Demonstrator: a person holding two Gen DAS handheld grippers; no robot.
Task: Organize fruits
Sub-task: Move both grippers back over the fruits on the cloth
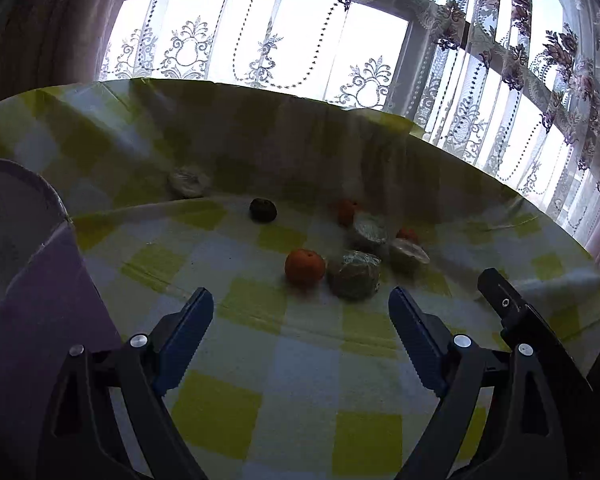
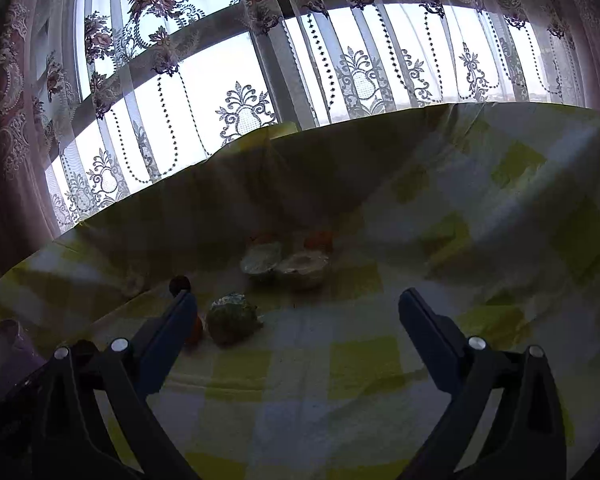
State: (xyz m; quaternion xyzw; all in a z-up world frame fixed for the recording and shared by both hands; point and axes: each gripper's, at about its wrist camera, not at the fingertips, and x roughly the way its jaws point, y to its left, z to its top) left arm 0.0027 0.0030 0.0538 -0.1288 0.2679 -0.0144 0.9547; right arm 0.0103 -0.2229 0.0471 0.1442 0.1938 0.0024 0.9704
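Note:
Fruits lie on a yellow-checked tablecloth [image 1: 292, 360]. In the left wrist view an orange tangerine [image 1: 305, 266] sits beside a plastic-wrapped green fruit [image 1: 354, 276], with two more wrapped pieces [image 1: 370, 233] [image 1: 408, 255], two further tangerines [image 1: 347, 211] [image 1: 407, 234] and a dark round fruit [image 1: 263, 209] behind. My left gripper [image 1: 302, 304] is open and empty, short of the tangerine. My right gripper [image 2: 298, 308] is open and empty; the wrapped green fruit [image 2: 232, 318] lies near its left finger [image 2: 168, 340], which partly hides a tangerine [image 2: 196, 330]. The right gripper's finger shows in the left view [image 1: 512, 312].
A purple-grey container [image 1: 24, 248] stands at the left, also at the corner of the right wrist view [image 2: 4, 356]. A wrapped item [image 1: 189, 182] lies where the cloth rises at the back. Lace curtains [image 1: 260, 40] hang behind the table.

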